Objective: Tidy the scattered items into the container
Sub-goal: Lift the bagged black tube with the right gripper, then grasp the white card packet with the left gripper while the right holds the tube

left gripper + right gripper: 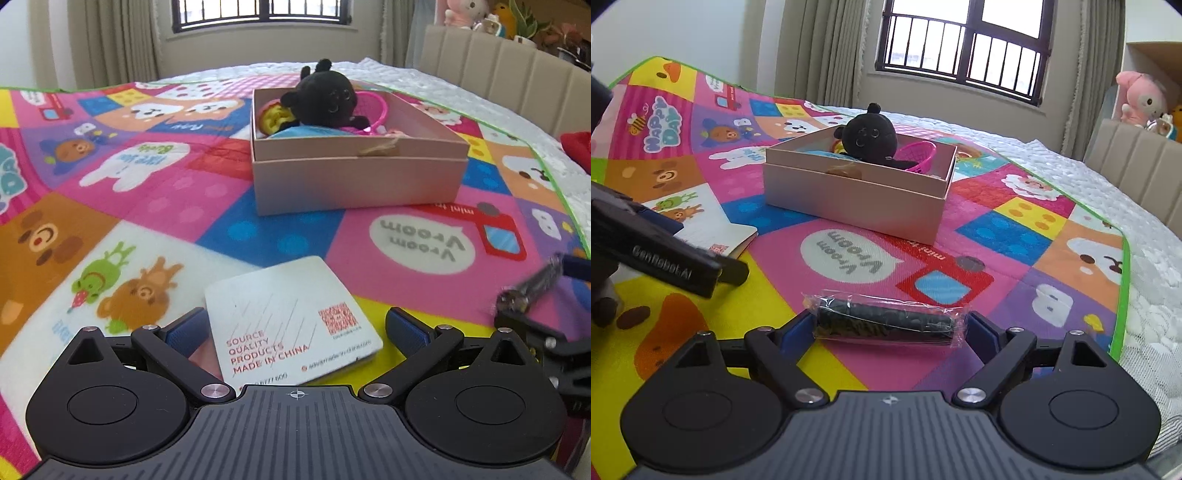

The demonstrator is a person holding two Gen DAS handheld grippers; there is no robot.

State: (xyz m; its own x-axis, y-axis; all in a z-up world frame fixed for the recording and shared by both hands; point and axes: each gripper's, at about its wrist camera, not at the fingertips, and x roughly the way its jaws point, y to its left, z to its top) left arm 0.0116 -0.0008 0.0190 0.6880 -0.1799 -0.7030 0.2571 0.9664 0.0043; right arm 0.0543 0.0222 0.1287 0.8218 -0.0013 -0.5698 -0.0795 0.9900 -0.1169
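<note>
A pink cardboard box point(354, 181) stands on the play mat and holds a black plush toy point(325, 98), a pink basket point(373, 107) and a yellow toy point(273, 116). It also shows in the right wrist view point(857, 199). A white booklet point(291, 317) lies flat between the open fingers of my left gripper point(295, 328). A black roll wrapped in clear plastic point(886, 323) lies crosswise between the open fingers of my right gripper point(890, 326). The roll also shows at the right edge of the left wrist view point(532, 288).
The colourful play mat point(147, 192) covers a bed with a white quilt point(1089, 173). A beige headboard point(498, 70) runs along the right, with plush toys point(1141, 98) behind it. A red item point(578, 146) lies on the quilt. The left gripper's body point(653, 251) reaches in from the left.
</note>
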